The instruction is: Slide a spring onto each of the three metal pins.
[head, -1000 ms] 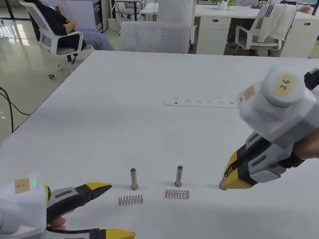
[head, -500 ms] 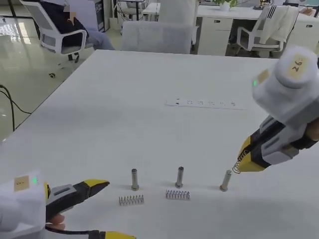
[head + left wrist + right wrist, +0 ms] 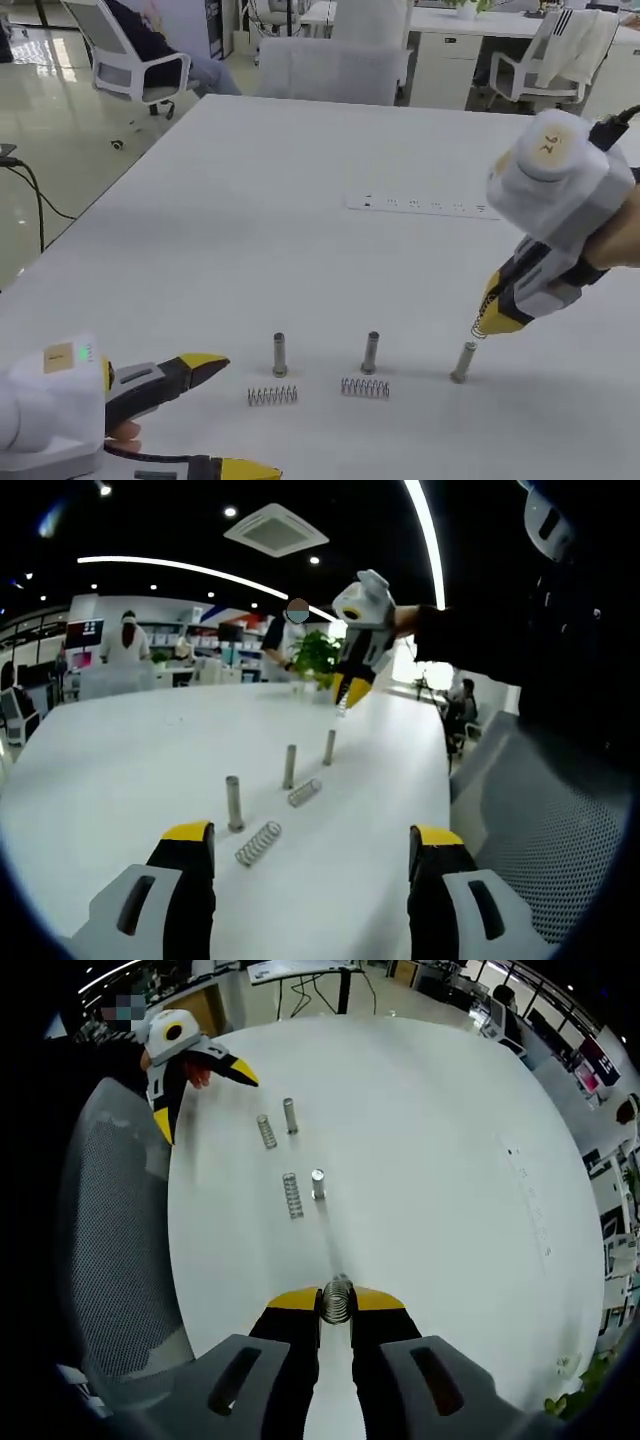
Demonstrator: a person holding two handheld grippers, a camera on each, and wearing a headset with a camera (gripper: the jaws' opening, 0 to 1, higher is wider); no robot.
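Right gripper (image 3: 484, 325) sticker (image 3: 548, 147) reads 26 (tilted).

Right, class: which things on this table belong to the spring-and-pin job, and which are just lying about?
Job: left pin, middle pin, right pin; left spring, middle spring, both lying loose; third spring held in right gripper; left gripper, open.
Lying about: power strip, office chair.

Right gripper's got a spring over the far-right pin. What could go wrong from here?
1. The right gripper pinches the small coiled metal spring by one end; it hangs tilted just above the right-hand upright steel pin, so it may snag on the pin's top and pop free.
2. That slim pin looks unanchored on the white table; a sideways nudge might topple it.
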